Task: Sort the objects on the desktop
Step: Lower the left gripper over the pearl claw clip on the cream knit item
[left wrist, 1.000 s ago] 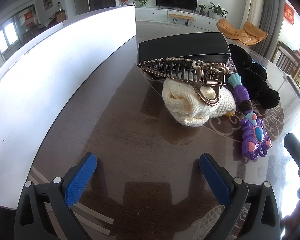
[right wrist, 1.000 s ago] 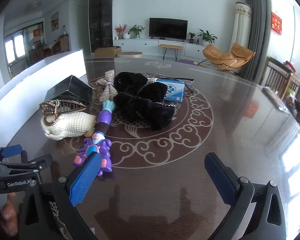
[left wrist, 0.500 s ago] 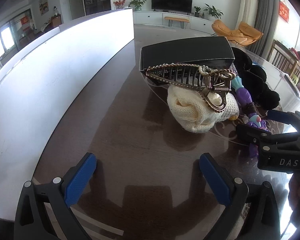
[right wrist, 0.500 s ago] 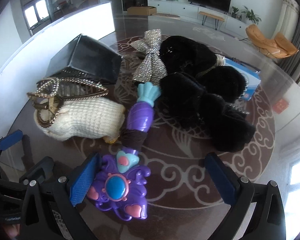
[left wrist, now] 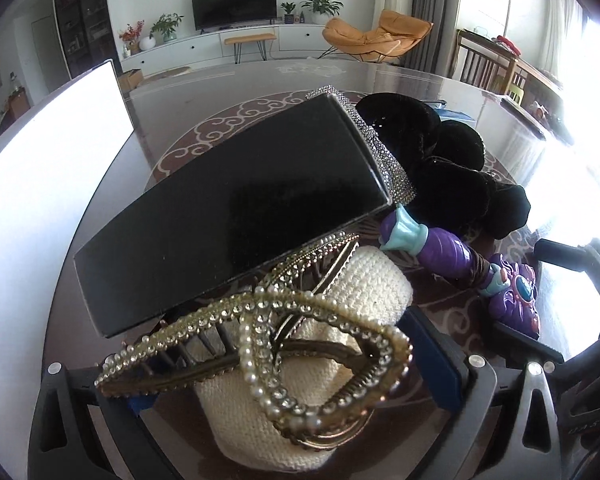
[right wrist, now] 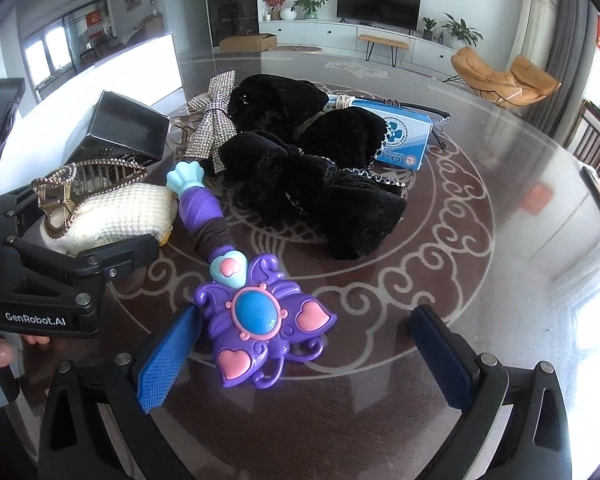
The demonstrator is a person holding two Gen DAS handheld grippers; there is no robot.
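Since half a second ago, the left claw (left wrist: pixel 284 364) has been brought right up to the gold hair clip (left wrist: pixel 260 344) atop the cream knitted piece (left wrist: pixel 300 400); its blue pads are spread on either side of both, and no grip can be made out. The right claw (right wrist: pixel 300 356) has been carried nearer the purple toy wand (right wrist: pixel 256 316), whose butterfly head is seen between the wide-open pads, untouched. A black box (left wrist: pixel 236 204) is seen just behind the clip on the counter (right wrist: pixel 480 280), with black velvet bows (right wrist: pixel 312 168) beside the wand's handle.
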